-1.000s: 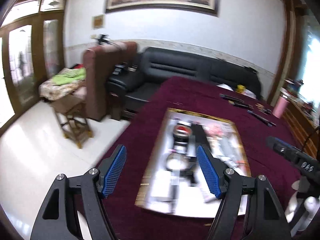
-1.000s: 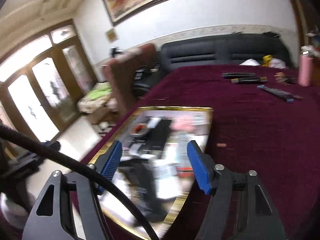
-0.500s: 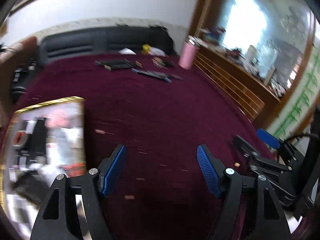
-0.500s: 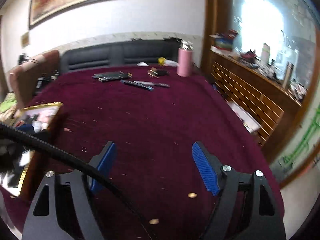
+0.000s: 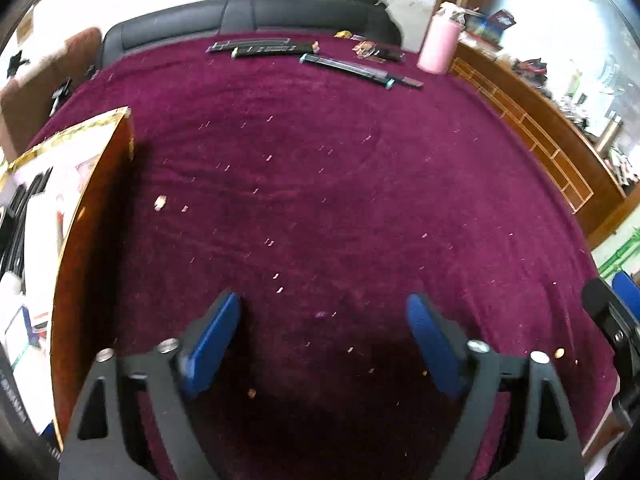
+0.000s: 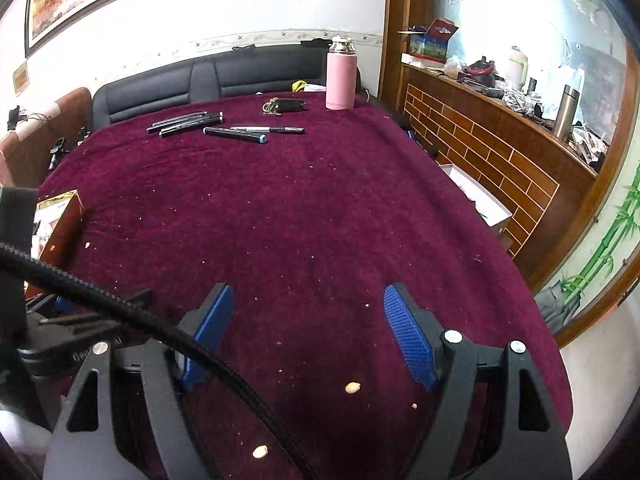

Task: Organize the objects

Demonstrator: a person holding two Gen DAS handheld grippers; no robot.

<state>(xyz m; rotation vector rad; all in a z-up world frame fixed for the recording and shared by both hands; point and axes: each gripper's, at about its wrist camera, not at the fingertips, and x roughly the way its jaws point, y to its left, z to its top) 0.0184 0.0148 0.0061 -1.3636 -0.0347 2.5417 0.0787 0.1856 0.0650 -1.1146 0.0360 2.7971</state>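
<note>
Both grippers hang low over the near part of the maroon tablecloth [image 6: 320, 208] with nothing between their blue pads: the left gripper [image 5: 324, 344] is spread wide and empty, and the right gripper [image 6: 308, 332] likewise stands released. The things to be organized lie well apart from them, toward 12 o'clock at the far edge of the table. A loose cluster of dark markers [image 6: 184, 122] sits at about 11 o'clock in the right wrist view, with a blue-capped marker [image 6: 236, 135] and a slimmer pen [image 6: 272, 129] just beside it, lying at slightly different angles. A key bundle [image 6: 285, 105] and a pink flask [image 6: 341, 74] stand nearer 12 o'clock. A gold-edged box [image 5: 68, 216] with mixed items inside sits at 9 o'clock in the left wrist view. As a judgement, the pens are loosely grouped but not aligned or stowed, so this fits either sorting yet to come or a gathering already partly made; the pictures do not settle which.
</note>
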